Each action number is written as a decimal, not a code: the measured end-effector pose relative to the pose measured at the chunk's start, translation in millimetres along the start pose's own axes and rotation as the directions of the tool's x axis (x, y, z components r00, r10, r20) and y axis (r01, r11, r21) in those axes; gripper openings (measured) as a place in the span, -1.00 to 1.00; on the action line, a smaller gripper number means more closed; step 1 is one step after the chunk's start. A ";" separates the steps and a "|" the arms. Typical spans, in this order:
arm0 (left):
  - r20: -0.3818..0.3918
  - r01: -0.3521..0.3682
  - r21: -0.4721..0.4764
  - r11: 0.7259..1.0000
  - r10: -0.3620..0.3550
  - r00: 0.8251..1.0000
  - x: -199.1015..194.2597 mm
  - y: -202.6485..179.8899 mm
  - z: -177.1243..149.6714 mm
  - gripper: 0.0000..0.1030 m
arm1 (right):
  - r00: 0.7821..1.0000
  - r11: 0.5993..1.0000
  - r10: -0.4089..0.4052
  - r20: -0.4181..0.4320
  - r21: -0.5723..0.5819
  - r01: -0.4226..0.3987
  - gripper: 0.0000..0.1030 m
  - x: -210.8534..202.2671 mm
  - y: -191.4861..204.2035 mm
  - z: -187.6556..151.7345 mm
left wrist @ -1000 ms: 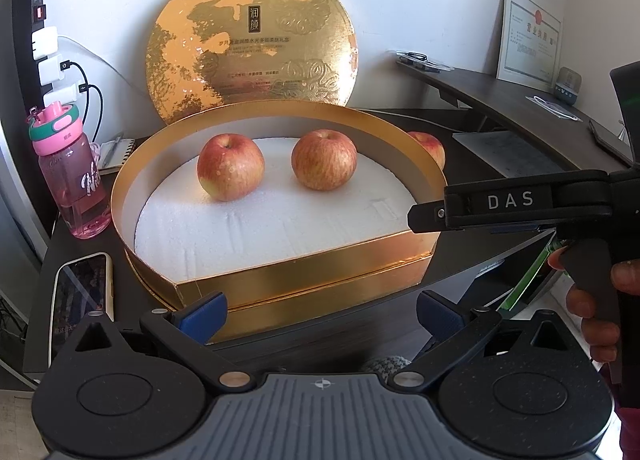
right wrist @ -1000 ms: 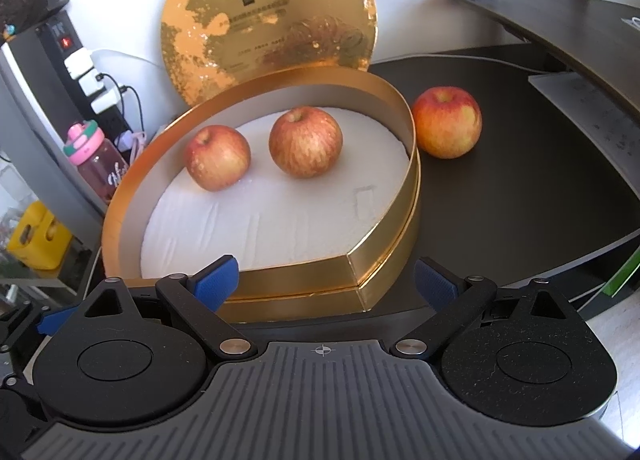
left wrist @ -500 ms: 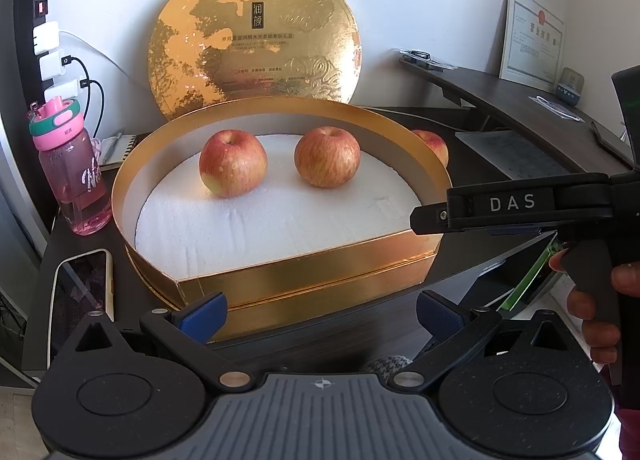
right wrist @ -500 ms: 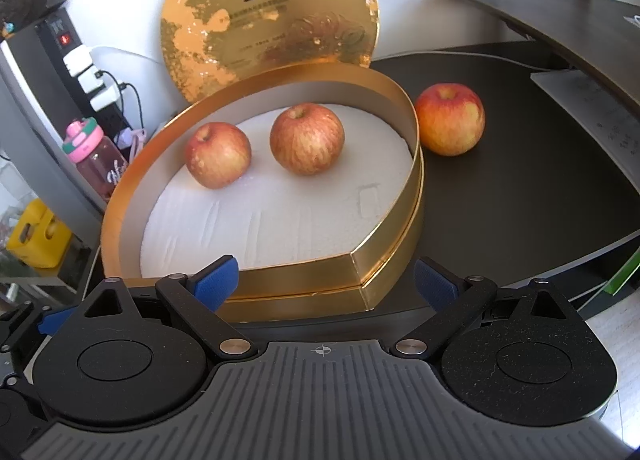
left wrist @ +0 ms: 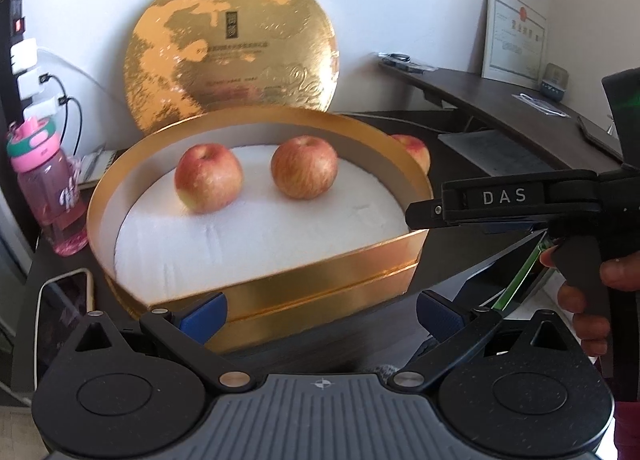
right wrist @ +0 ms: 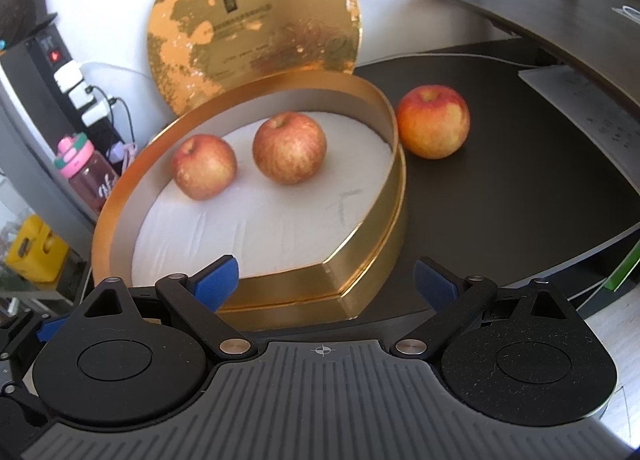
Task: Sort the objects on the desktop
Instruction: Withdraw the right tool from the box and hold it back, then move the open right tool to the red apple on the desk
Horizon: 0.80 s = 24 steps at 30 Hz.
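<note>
One gold box [right wrist: 362,260] sitting open on the dark desk [right wrist: 520,188], round gold lid [right wrist: 256,20] leaning behind. Two apples [right wrist: 204,166] [right wrist: 290,148] resting inside on white padding, third apple [right wrist: 433,122] lying just outside. Left gripper [left wrist: 320,314] and right gripper [right wrist: 326,286] hovering short of the box, jaws spread, gripping nothing.

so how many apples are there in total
3. Two red-yellow apples sit on the white foam inside the round gold gift box: one at left, one nearer the middle. The third rests on the dark desk just outside the box's right wall. None look hidden.
</note>
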<state>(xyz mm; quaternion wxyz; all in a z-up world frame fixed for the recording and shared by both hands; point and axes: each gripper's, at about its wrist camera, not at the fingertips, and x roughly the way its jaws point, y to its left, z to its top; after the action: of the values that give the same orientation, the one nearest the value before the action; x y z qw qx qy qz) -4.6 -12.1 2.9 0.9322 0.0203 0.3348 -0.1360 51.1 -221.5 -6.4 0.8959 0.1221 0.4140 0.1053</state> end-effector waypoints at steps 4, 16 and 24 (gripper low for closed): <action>0.007 0.010 0.011 1.000 -0.010 1.000 8.1 -5.8 8.1 0.99 | 1.000 1.000 -0.002 0.030 0.028 0.001 0.89 -2.3 -15.0 2.8; -0.009 0.015 0.021 1.000 -0.015 1.000 40.3 -15.4 29.7 0.99 | 0.994 0.992 -0.044 0.103 0.119 0.032 0.90 16.3 -64.5 30.3; -0.021 0.001 0.014 1.000 -0.001 1.000 54.2 -14.2 37.6 0.99 | 0.989 0.985 -0.062 0.137 0.170 0.038 0.89 43.4 -93.1 56.7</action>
<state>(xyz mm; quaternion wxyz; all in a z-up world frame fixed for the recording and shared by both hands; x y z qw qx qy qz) 54.9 -43.6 -1.4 0.9284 0.0279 0.3437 -0.1385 130.3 -304.6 -30.4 0.9121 0.1933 0.3594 0.0388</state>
